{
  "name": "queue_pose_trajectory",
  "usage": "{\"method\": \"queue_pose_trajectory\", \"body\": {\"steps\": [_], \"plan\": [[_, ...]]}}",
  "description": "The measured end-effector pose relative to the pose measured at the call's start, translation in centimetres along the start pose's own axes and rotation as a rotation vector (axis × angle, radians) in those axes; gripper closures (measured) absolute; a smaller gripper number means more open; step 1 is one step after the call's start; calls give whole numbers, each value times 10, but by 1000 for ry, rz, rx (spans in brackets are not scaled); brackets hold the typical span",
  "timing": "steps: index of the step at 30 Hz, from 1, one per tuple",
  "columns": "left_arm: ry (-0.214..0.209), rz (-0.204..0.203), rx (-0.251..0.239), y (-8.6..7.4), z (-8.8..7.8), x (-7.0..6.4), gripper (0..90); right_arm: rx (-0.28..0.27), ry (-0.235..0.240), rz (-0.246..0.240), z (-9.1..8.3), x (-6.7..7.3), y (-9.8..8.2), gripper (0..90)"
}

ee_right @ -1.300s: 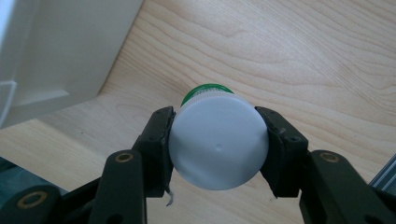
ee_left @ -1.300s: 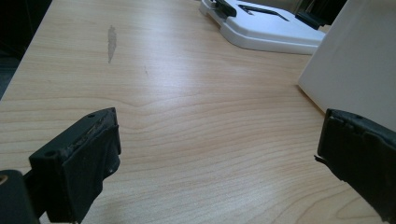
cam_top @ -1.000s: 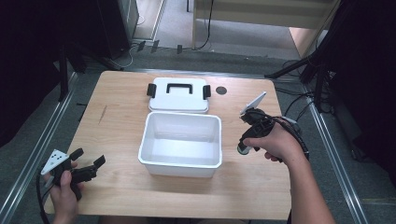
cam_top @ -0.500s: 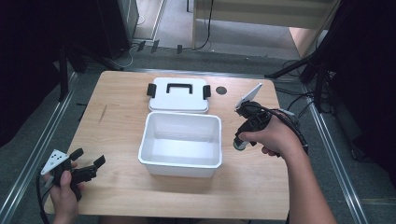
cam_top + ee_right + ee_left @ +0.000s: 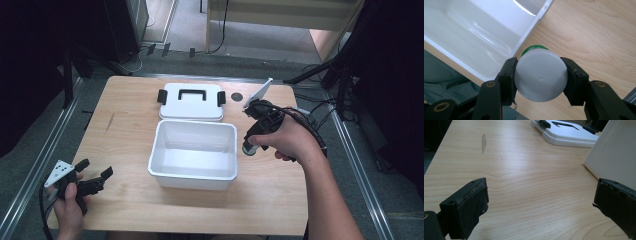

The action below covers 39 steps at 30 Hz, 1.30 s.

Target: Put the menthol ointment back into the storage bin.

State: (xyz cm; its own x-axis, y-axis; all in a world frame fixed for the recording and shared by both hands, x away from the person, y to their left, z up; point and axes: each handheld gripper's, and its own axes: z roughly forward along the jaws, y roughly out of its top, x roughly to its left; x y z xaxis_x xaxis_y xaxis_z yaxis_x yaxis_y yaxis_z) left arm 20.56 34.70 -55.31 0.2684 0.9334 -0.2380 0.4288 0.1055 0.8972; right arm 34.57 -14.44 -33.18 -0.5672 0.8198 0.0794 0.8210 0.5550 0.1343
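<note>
Just beside the white bin's (image 5: 194, 175) right wall, the right gripper (image 5: 541, 80) pinches a white-capped green bottle (image 5: 540, 77) by its round cap, above the desk (image 5: 130, 130). That smooth cap could slip or twist free, or catch the rim going in. Near the desk's left corner the left gripper (image 5: 82, 182) has fingers wide, empty.
</note>
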Motion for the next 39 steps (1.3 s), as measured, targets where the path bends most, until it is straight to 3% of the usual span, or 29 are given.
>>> {"method": "queue_pose_trajectory", "body": {"steps": [17, 29, 39], "plan": [[-4, 0, 4, 0, 1, -1, 3, -15, 16, -74, 0, 28, 24, 516], [-4, -3, 6, 0, 1, -1, 2, 5, 33, -127, 15, 54, 42, 515], [-12, -5, 7, 0, 1, 0, 3, 13, 27, -169, 31, 63, 50, 515]]}}
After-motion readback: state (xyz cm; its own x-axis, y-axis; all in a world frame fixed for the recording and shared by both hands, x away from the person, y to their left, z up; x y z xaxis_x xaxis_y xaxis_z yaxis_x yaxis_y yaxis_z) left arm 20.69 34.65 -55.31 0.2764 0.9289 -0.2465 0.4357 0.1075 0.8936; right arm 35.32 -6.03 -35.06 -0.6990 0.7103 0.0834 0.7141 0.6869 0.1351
